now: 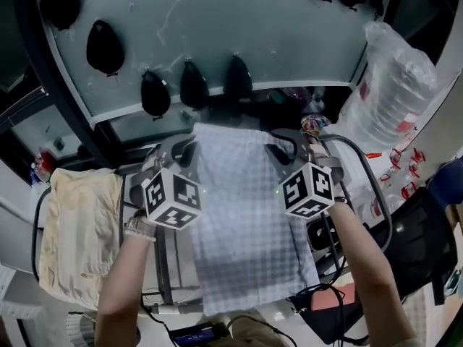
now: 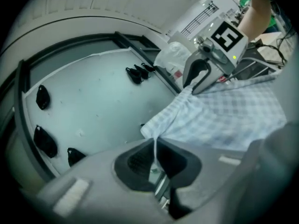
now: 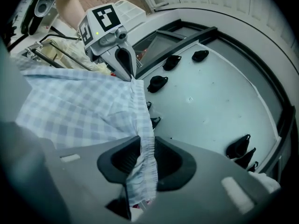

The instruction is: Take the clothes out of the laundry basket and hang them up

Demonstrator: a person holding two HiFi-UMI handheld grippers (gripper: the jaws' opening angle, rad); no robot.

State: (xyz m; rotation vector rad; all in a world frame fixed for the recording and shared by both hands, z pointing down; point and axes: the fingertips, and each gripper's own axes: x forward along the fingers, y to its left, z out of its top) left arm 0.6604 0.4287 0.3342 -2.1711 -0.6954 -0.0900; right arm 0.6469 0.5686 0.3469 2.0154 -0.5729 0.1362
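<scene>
checked garment, pale blue and white, hung spread between the two tongs, held up by its top edge in front of the person. the left tongs were all but closed, pinching a thin corner of that edge between the pads. the right tongs stood wider but were clamped on a thicker, gathered bunch of the same edge, with a fold of cloth trailing down through the jaws. in each gripper view the other tool showed across the stretched cloth, biting the far corner.

seen from the head view, the fabric fell from the two grips down over a metal rack below. a bare forearm ran up to each tool.

beyond the tongs a pale panel sloped away inside a dark rim. black clips sat on it in small groups — three just above the garment's top edge, others higher up and off to the sides. to the left a cream cloth lay draped over a frame, apart from the checked one. to the right stood a bulging clear plastic bag near the panel's corner, and cables looped beside the right arm — what they joined could not be made out.
</scene>
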